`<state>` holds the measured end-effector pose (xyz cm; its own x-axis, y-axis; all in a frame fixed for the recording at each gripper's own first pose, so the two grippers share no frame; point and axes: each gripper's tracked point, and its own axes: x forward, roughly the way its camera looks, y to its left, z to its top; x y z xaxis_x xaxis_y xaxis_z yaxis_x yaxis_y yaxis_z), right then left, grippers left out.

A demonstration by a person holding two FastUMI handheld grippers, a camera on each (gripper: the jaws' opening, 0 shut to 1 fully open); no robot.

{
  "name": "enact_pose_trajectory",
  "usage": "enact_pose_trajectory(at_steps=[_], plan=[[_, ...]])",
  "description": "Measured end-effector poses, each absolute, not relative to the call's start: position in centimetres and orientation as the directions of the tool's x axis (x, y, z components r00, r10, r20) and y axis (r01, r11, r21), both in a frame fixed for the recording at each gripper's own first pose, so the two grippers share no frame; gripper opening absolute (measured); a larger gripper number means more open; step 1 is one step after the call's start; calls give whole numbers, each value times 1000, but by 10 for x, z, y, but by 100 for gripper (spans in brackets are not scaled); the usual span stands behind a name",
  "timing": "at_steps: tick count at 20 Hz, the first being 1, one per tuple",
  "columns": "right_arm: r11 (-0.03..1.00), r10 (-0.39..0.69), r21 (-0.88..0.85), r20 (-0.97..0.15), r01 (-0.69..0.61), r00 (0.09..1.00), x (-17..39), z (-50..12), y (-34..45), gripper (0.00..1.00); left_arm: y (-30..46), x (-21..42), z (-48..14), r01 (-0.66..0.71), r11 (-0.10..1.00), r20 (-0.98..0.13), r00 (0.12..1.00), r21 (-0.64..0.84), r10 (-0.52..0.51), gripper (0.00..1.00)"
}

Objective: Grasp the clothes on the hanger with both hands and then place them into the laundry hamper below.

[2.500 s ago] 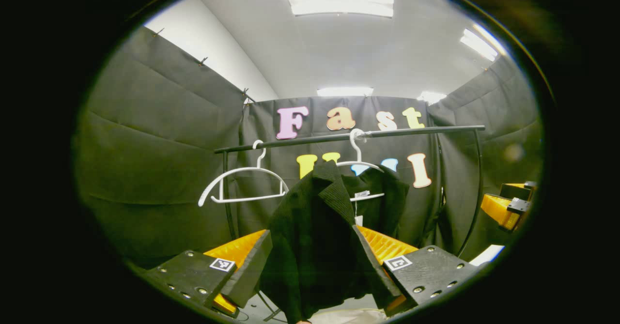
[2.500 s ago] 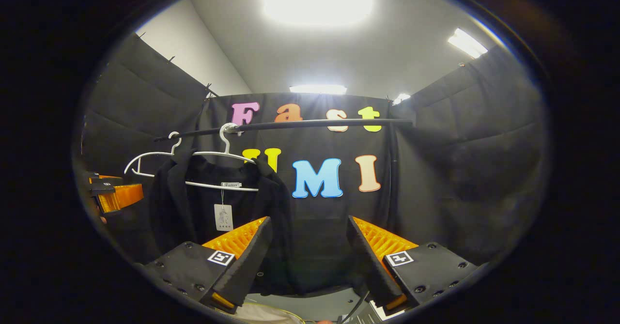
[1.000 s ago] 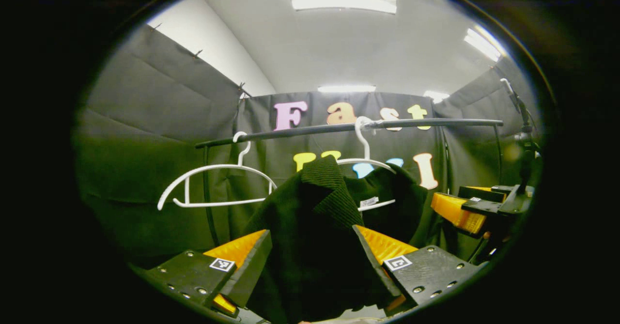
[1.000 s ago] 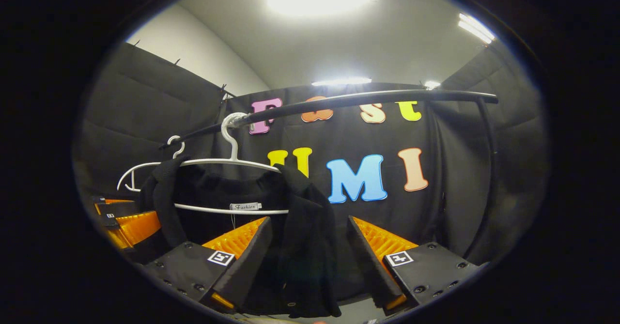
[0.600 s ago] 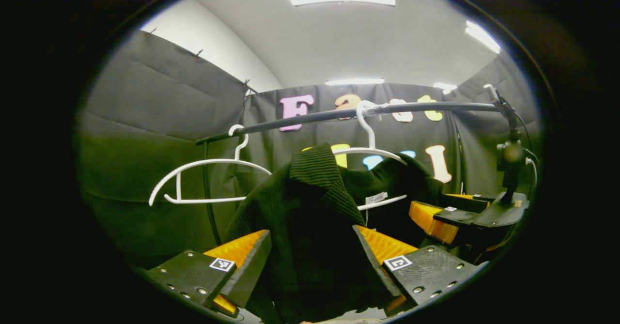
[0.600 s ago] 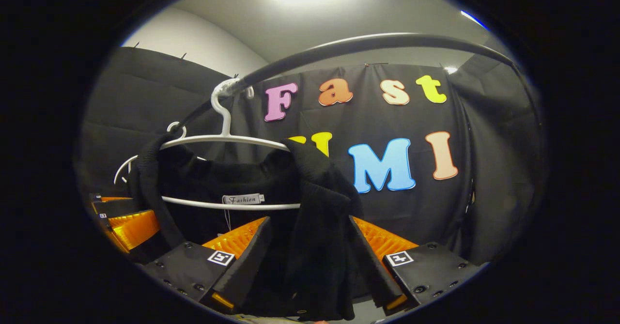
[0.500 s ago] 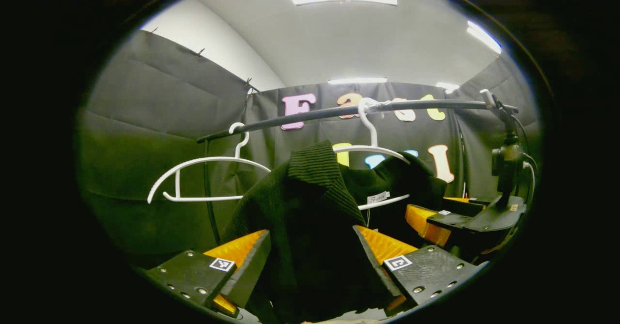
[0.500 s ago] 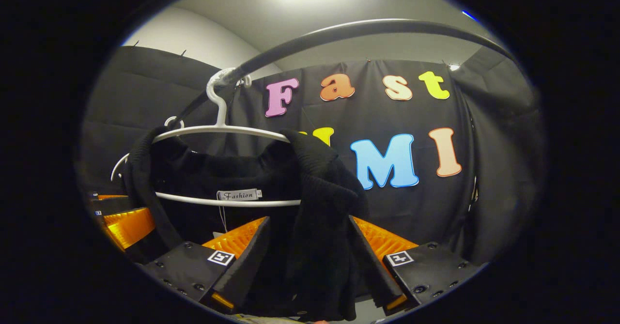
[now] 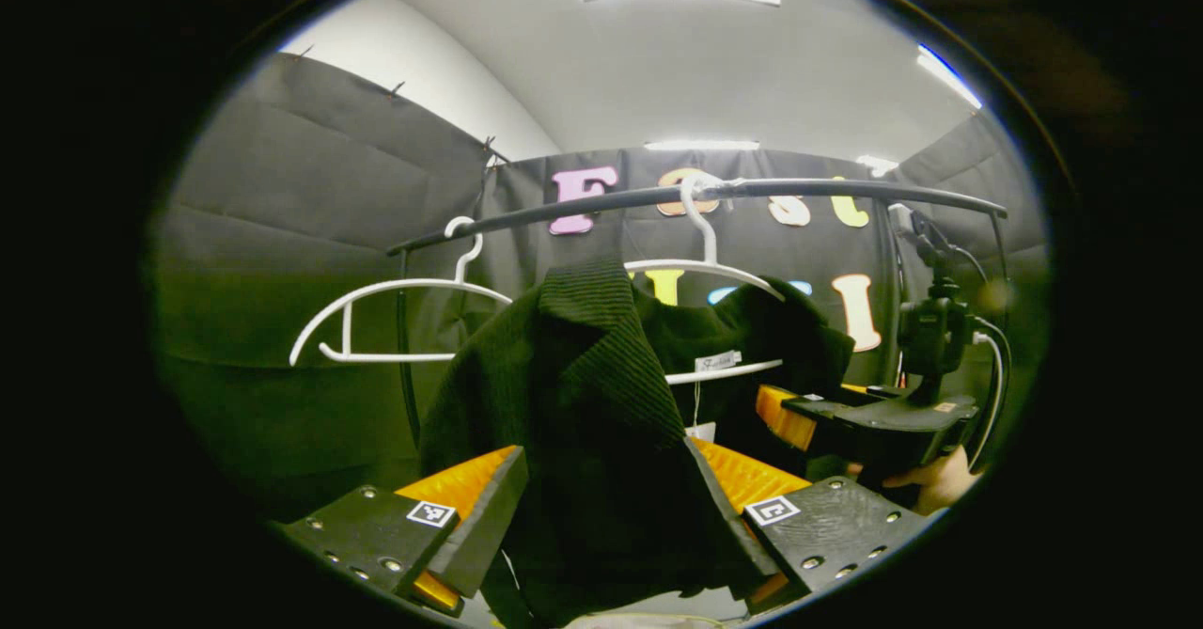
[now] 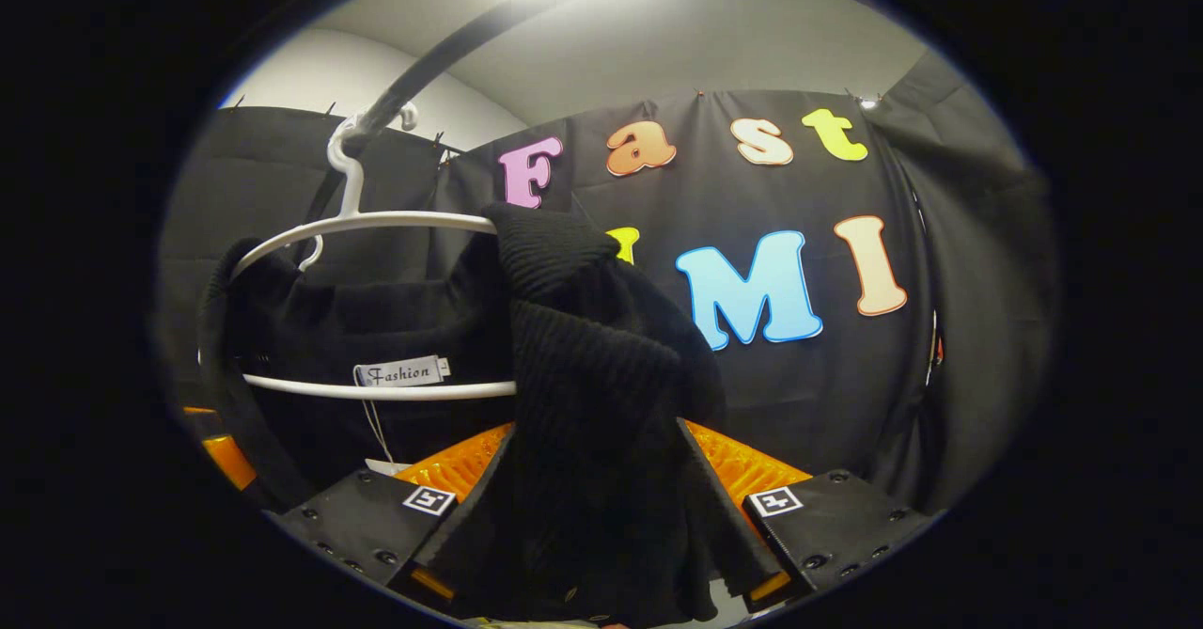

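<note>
Black sweater [image 9: 583, 403] — between both grippers' spread fingers [image 10: 724, 507].

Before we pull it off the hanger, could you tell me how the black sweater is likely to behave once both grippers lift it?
The sweater is ribbed knit hanging in soft folds, so it will likely sag between the left gripper and right gripper. It looks thick, probably fairly heavy. Its collar drapes over the hanger, so it may snag.
</note>
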<state>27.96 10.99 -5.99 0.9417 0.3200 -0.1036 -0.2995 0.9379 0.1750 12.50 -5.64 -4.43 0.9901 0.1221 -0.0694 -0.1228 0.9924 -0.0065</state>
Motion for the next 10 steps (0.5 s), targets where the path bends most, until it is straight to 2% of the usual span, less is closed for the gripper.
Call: enact_pose_trajectory(at_steps=[7, 10], plan=[[927, 345, 196, -107, -320, 933, 283, -71, 102, 94, -76, 127, -42, -127, 992, -61, 990, -4, 127, 94], [924, 354, 193, -97, -331, 930, 288, -71, 104, 96, -63, 140, -51, -206, 978, -72, 976, 22, 207, 94]])
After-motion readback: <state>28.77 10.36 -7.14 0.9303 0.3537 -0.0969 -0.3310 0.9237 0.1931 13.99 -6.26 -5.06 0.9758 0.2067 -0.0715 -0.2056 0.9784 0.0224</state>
